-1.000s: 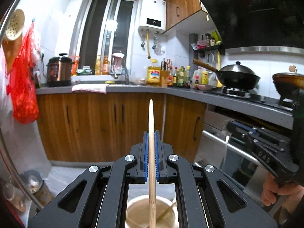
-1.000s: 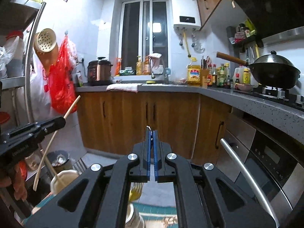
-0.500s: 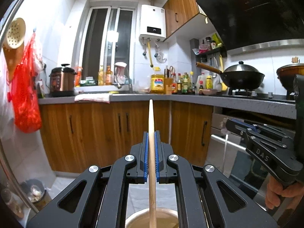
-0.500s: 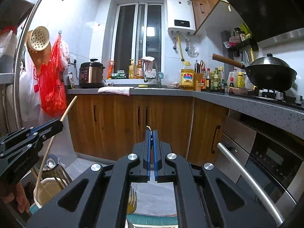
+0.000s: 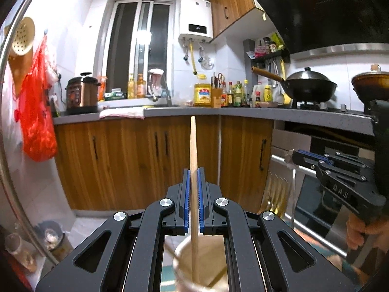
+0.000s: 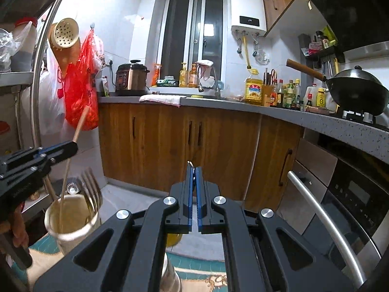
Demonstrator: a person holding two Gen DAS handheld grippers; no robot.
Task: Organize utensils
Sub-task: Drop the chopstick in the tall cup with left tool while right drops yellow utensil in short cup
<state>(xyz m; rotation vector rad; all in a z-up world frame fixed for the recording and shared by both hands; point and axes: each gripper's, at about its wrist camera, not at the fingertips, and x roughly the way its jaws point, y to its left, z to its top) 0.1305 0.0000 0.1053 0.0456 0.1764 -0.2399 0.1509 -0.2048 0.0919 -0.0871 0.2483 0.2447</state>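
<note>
The step in hand seems to be the putting of utensils into a holder. The left hand-held gripper (image 5: 193, 194) is closed on a wooden chopstick (image 5: 193, 160), which stands almost upright between the blue ribbed pads. The lower end of the chopstick reaches down into a pale, round utensil cup (image 6: 70, 221); whether it touches the bottom I cannot tell. In the right wrist view a metal fork (image 6: 91, 189) with long tines already stands in this cup, next to the stick.

The right hand-held gripper (image 6: 193, 194) is also closed, and it pinches something thin and metallic, of which only a small tip (image 6: 190, 163) shows above the pads. I believe it is the handle of another utensil, but what kind is not visible. Under this gripper a shiny steel container (image 6: 171, 275) is partly seen; most of it is hidden.

For the next move, I judge that the left gripper only needs to open so the chopstick falls into the cup. The stick is smooth, light and slim, so it could tip sideways against the rim. The right gripper should first come above its container before it lets go.
</note>
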